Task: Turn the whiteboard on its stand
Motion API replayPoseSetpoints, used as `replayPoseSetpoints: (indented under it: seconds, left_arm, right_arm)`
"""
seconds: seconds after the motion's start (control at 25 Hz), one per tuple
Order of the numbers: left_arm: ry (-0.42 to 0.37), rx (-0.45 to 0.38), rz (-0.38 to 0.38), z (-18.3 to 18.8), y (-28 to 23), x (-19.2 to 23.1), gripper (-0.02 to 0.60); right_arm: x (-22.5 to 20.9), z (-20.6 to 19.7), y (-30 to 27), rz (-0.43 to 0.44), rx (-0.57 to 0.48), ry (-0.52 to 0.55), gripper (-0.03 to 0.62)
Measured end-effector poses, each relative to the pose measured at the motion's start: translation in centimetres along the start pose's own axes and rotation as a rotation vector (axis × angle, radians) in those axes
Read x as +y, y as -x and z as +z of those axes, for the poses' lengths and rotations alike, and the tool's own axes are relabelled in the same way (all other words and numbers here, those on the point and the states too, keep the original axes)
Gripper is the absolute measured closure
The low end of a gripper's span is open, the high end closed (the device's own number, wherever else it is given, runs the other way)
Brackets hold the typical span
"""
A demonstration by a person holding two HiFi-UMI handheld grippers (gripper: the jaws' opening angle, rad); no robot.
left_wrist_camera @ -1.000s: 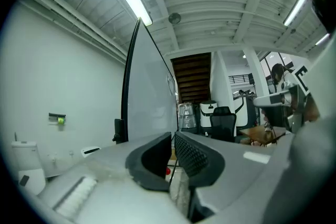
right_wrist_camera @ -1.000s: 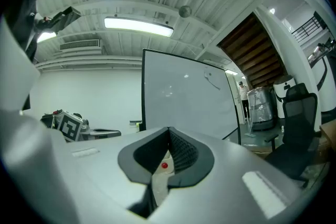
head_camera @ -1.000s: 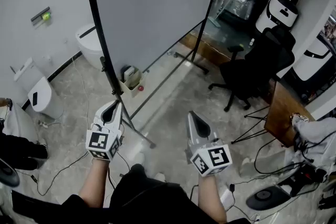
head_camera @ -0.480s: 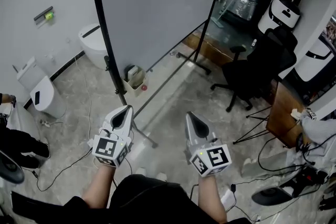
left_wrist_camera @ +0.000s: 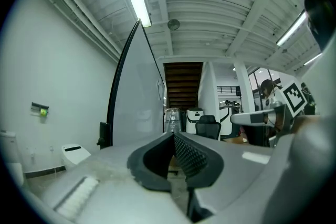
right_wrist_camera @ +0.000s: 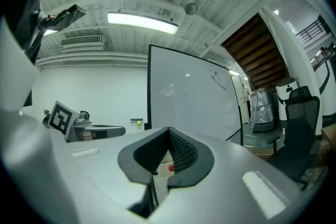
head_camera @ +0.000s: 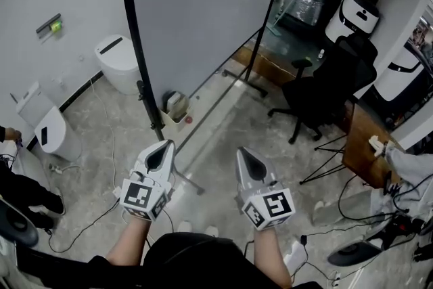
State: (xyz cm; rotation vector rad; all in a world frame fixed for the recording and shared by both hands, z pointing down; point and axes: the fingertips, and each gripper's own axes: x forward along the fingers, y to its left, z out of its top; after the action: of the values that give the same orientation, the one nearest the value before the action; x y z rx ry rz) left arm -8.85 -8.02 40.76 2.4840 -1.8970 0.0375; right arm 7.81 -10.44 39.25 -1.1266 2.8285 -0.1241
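Note:
The whiteboard [head_camera: 203, 10] is a tall pale panel in a black frame, standing on a black stand [head_camera: 147, 95] with floor bars. My left gripper [head_camera: 162, 149] is shut and empty, its tip just short of the stand's near post. My right gripper [head_camera: 243, 156] is also shut and empty, level with it and in front of the board's lower edge. In the left gripper view the whiteboard [left_wrist_camera: 135, 97] shows nearly edge-on past the closed left gripper [left_wrist_camera: 173, 136]. In the right gripper view the whiteboard [right_wrist_camera: 189, 102] faces the closed right gripper [right_wrist_camera: 169, 131].
A small box [head_camera: 174, 107] with a red ball beside it sits at the stand's foot. White toilets [head_camera: 117, 61] line the left wall. A black office chair [head_camera: 318, 95] and a wooden table [head_camera: 362, 145] stand to the right. Cables trail over the floor, and a person's legs [head_camera: 17, 189] show at far left.
My left gripper has drawn a little right and back from the stand's post. The right gripper has barely shifted. The view has tilted slightly.

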Motion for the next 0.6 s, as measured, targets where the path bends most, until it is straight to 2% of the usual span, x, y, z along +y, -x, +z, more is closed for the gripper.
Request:
replayPoseSetpoints:
  seconds: [0.36, 0.6]
  left_arm:
    - [-0.003, -0.01, -0.027, -0.3, -1.1, 1.6, 0.578]
    - [-0.001, -0.024, -0.013, 0.1, -1.7, 2.8, 0.578]
  right_arm:
    - [0.4, 0.6, -1.1, -0.04, -0.008, 0.023, 0.586]
    - [0.4, 0.9, -1.8, -0.041, -0.008, 0.039, 0.586]
